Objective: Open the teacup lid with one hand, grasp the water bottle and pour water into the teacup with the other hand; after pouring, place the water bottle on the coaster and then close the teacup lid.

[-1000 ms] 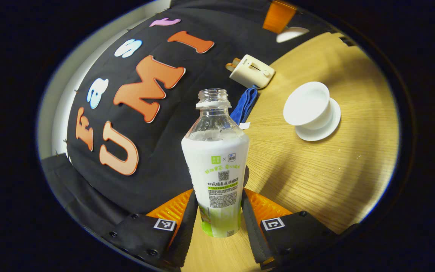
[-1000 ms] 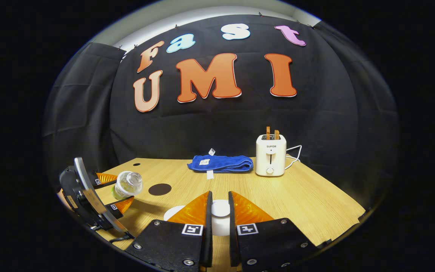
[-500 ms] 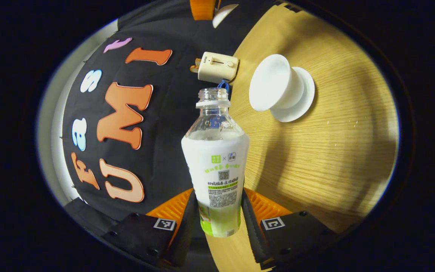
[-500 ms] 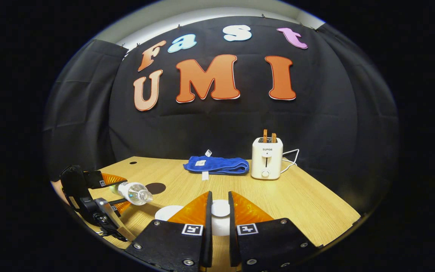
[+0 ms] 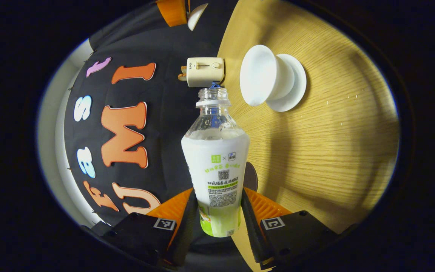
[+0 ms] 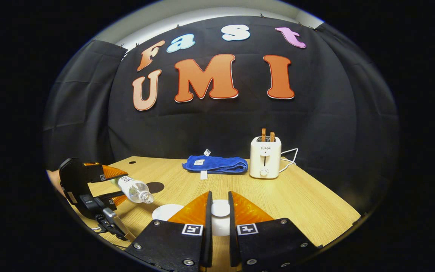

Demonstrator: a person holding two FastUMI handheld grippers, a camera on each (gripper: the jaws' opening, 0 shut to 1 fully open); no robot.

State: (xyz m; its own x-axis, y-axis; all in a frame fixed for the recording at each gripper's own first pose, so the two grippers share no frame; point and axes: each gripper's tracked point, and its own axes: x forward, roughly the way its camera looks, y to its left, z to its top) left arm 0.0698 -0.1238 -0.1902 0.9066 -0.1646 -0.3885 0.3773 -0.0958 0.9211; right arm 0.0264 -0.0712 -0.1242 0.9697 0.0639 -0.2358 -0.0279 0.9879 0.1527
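While the lid [image 6: 220, 209] was pinched by the right gripper [image 6: 218, 211], the water bottle [image 5: 217, 166], clamped between the left gripper [image 5: 217, 211] fingers, was tipped, mouth just short of the open teacup [image 5: 261, 79] mid-counter.

wooden table [image 6: 300, 196], blue towel [image 6: 215, 164], toaster [image 6: 264, 157], coaster [image 6: 155, 186], saucer [image 6: 164, 212]

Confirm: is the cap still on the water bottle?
No, the water bottle held in the left gripper has a bare, open threaded neck.

"supor" on toaster [image 6: 265, 162], bottle [image 5: 217, 166] label unreadable
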